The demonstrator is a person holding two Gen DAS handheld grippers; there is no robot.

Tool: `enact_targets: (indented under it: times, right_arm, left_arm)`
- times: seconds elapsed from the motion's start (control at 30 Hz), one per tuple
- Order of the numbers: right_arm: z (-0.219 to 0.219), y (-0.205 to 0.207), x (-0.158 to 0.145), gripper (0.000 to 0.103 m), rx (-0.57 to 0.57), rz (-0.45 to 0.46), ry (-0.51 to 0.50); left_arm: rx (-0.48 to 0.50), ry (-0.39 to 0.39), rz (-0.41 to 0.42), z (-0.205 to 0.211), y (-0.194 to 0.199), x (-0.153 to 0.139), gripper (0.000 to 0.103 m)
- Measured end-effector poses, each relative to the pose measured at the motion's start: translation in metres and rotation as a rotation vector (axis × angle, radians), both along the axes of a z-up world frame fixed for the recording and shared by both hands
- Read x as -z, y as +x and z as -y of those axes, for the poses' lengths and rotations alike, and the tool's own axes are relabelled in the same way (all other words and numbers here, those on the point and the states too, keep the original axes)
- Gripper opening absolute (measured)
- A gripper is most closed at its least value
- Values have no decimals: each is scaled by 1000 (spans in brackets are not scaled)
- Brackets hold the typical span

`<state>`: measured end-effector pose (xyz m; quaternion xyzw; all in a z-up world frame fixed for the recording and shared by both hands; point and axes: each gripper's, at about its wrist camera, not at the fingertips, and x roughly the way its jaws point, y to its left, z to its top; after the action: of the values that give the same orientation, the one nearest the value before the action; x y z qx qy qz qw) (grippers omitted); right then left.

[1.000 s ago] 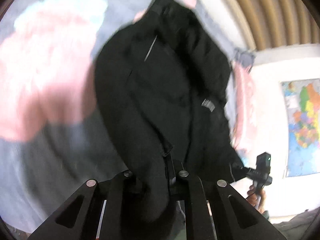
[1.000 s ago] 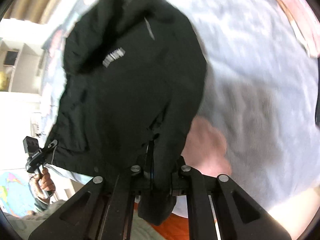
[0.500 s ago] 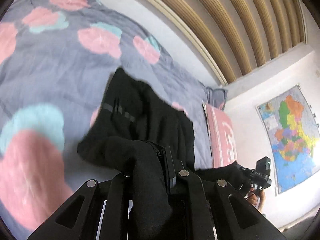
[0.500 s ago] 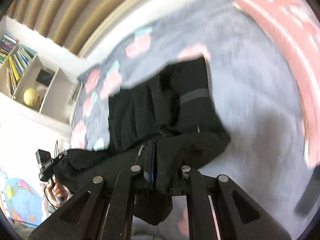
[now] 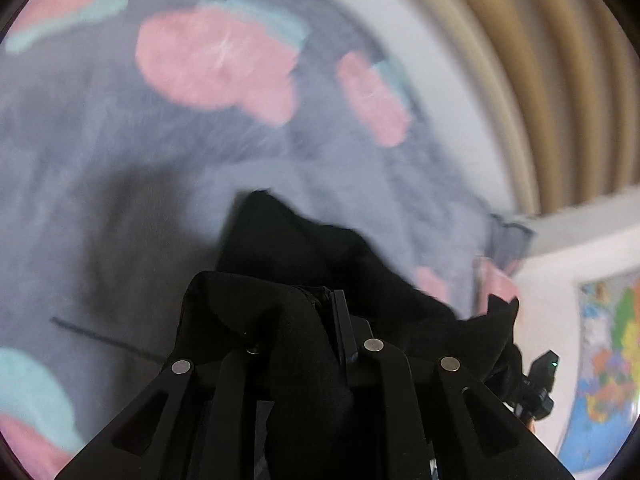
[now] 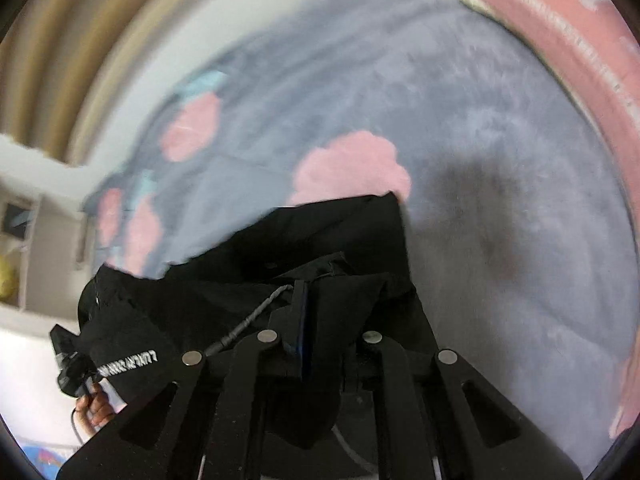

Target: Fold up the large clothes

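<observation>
A large black jacket point(image 5: 304, 248) lies bunched on the grey bedspread point(image 5: 120, 160) with pink flowers. My left gripper point(image 5: 316, 320) has a fold of its black fabric between the fingers; the jaws are opening, and the cloth still drapes over them. In the right wrist view the jacket point(image 6: 320, 240) stretches leftward, white lettering point(image 6: 128, 364) showing. My right gripper point(image 6: 320, 312) is shut on the jacket's edge beside a zipper pull point(image 6: 256, 316). Each gripper shows in the other's view, the right gripper point(image 5: 540, 384) and the left gripper point(image 6: 68, 368), the jacket's edge spanning between them.
A pink pillow point(image 6: 560, 52) lies at the bed's right end. A ribbed beige wall panel point(image 5: 560, 80) runs behind the bed. A coloured map point(image 5: 612, 360) hangs on the white wall. Shelves point(image 6: 20, 240) stand at the left. A hand point(image 6: 94, 408) holds the left gripper.
Both grippers have swept across the bed with the jacket's edge. The jacket hung spread out before; now most of it is bunched close under the fingers, with more bedspread showing ahead.
</observation>
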<state>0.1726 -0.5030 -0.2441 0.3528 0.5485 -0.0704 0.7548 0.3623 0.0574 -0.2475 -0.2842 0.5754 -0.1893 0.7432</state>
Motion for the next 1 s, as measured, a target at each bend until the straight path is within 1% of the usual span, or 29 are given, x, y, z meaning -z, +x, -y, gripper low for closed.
enact_targets:
  times: [0.07,0.1,0.17,0.2,0.27,0.37,0.43,0.5,0.53,0.6,0.63,0.67,0.7,0.73,0.77,0.8,0.83,0.87,0.9,0.93,0.97,1.0]
  right_arm:
    - [-3,20,39,14,-12,-82,-34]
    - [-4,24,52,14,-16,-107,-40]
    - [-8,35,83,13,-24,-155,-41]
    - [-9,38,95,13,-26,-169,-43]
    - [-13,43,110,13,-25,-182,-58]
    - [-15,45,115,13,-34,-182,-78]
    - [-16,42,111,13,-45,-171,-83]
    - [-13,38,106,14,-46,-155,-64]
    - [-10,35,102,14,-38,-150,-43]
    - [-3,28,89,17,-12,-138,0]
    - [2,22,80,19,-4,-119,20]
    - [5,17,70,20,-2,-103,35]
    - [9,10,58,22,-1,-80,50]
    - [12,4,47,25,-3,-64,59]
    - [15,-4,36,27,-10,-47,67]
    - [15,-9,27,31,-16,-33,69]
    - [16,-16,18,35,-28,-14,68]
    - [14,-19,11,41,-40,-1,62]
    - [10,-22,3,46,-61,7,38]
    - [5,-22,-1,54,-78,4,7]
    - [1,-22,-5,57,-97,-2,-48]
    - [-3,-20,-7,57,-113,-4,-86]
  left_arm:
    - [-2,23,-58,9,10,30,18]
    - [-3,30,-75,14,14,43,18]
    - [7,51,-84,21,17,58,18]
    - [15,57,-80,23,18,59,18]
    - [43,74,-66,27,20,62,18]
    - [86,65,-59,25,22,61,18]
    - [108,39,-62,21,21,57,18]
    - [128,20,-61,15,20,48,20]
    - [142,8,-62,11,19,41,25]
    - [173,-16,-64,2,15,28,30]
    - [187,-38,-68,-5,12,21,34]
    - [203,-82,-80,-14,8,13,38]
    - [209,-121,-89,-24,3,8,49]
    - [205,-156,-95,-36,-2,0,58]
    - [195,-171,-91,-47,-8,-6,59]
    - [182,-173,-78,-61,-14,-16,62]
    - [171,-160,-62,-68,-19,-23,67]
    - [160,-118,-29,-77,-25,-34,69]
    - [159,-83,-2,-80,-29,-40,72]
    - [170,-48,19,-78,-31,-44,72]
    - [185,-20,31,-73,-31,-46,72]
    - [205,20,49,-63,-30,-47,72]
